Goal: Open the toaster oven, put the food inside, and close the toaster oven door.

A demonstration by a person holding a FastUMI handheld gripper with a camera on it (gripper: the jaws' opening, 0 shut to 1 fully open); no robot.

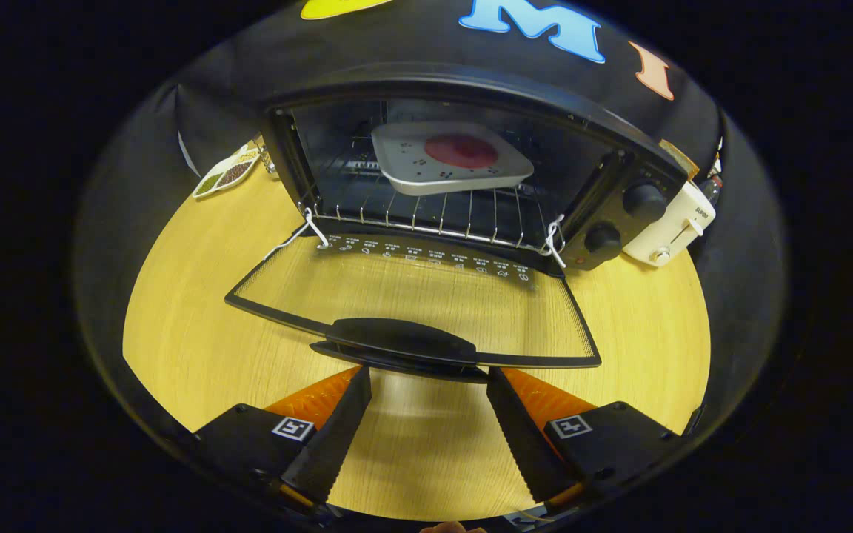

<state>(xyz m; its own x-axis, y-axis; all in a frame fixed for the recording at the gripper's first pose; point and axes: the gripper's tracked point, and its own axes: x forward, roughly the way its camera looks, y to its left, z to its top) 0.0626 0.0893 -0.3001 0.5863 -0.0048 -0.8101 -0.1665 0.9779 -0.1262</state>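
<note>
Gripper view. The gripper (429,377) is open: its two fingers stand apart with bare tabletop between them, and they grip nothing. The fingertips reach up to the door handle (400,342) of the toaster oven (471,96), one tip at each end of the handle's underside; whether they touch it cannot be told.

The toaster oven stands at the far edge of the round wooden tabletop (197,311). Its glass door (412,292) is folded fully down toward the gripper and lies roughly level above the tabletop, with the handle on its near edge. A row of small printed symbols runs along the door's hinge side. White cords (554,240) hang at both hinge corners.

Inside the cavity, a wire rack (426,211) carries a square white plate (452,157). A flat, round red piece of food (461,150) lies at the centre of the plate. The plate sits toward the rear of the rack, well apart from the door.

Two black control knobs (623,218) sit on the oven's right-hand panel, one above the other. Just beside that panel, at the far right edge of the tabletop, stands a white pop-up toaster (667,229). At the far left edge lies a white divided dish (226,174) holding dark and green contents.
</note>
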